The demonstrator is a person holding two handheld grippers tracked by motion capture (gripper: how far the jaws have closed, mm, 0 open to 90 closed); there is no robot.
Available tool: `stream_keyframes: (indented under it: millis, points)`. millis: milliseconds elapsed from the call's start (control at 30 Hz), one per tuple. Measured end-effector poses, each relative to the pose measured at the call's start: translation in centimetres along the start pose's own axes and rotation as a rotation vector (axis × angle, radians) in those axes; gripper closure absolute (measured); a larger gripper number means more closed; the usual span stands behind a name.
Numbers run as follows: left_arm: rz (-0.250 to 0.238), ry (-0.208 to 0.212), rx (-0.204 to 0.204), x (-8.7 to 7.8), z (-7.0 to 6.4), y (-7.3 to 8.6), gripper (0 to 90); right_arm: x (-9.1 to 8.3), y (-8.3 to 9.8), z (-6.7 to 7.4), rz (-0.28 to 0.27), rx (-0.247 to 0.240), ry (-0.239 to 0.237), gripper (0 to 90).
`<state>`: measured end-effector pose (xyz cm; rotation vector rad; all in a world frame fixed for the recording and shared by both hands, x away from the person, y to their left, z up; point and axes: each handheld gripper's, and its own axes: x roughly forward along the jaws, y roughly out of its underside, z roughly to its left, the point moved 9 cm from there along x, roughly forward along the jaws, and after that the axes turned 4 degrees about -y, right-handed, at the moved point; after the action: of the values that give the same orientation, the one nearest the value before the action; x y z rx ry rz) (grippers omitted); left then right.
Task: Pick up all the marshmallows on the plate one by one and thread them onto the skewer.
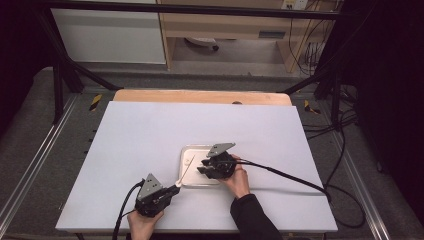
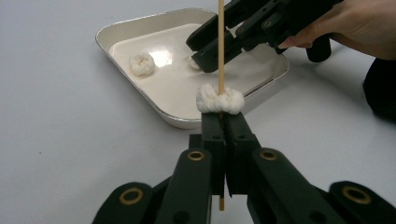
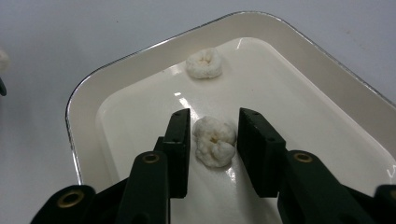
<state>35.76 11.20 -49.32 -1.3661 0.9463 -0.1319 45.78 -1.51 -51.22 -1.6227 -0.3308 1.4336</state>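
From the high view, a person sat at a white table (image 1: pixel 150 135) with a black two-jaw gripper in each hand, and a shallow cream rectangular tray (image 1: pixel 192 150) with a metal rim sat near the front edge. The left gripper (image 1: pixel 172 190) was parked just off the tray's near left corner, angling a thin wooden skewer (image 1: pixel 187 169) up over the tray, which looked like a way to keep the free tip within easy reach of the other hand. The right gripper (image 1: pixel 204 167) was down inside the tray. In the left gripper view, the jaws were pinched tight on the skewer (image 2: pixel 221 46), with a white puffy dough-like ball (image 2: pixel 219 100) already threaded on and sitting right against the jaw tips, so I'd guess the grip also worked as a stopper. Beyond it, another loose ball (image 2: pixel 141 63) lay in the tray (image 2: pixel 154 105), and the right gripper (image 2: pixel 203 51) was reaching in. In the right gripper view, the jaws stood on either side of a lumpy white ball (image 3: pixel 214 141) on the tray floor, narrowed but with a thin gap on each side, so not squeezing it yet as far as I could tell. A second ball (image 3: pixel 204 63) sat farther back near the tray wall (image 3: pixel 88 93). My read: the next piece was about to be picked up for the skewer.
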Motion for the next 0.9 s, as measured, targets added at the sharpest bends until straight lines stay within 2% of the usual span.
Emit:
stream_keyframes:
  millis: [233,533,900]
  points:
    - [0.001,0.003,0.002,0.0,-0.1,0.0,87.9,0.0,0.0,0.0,0.000,-0.001,-0.003,71.2]
    - [0.000,0.001,0.003,0.0,-0.1,0.0,87.9,-0.1,0.0,-0.1,0.001,0.031,0.005,74.1]
    - [-0.006,0.003,0.006,-0.1,-0.2,-0.2,87.9,-1.7,-1.1,0.3,-0.028,0.062,-0.020,74.9]
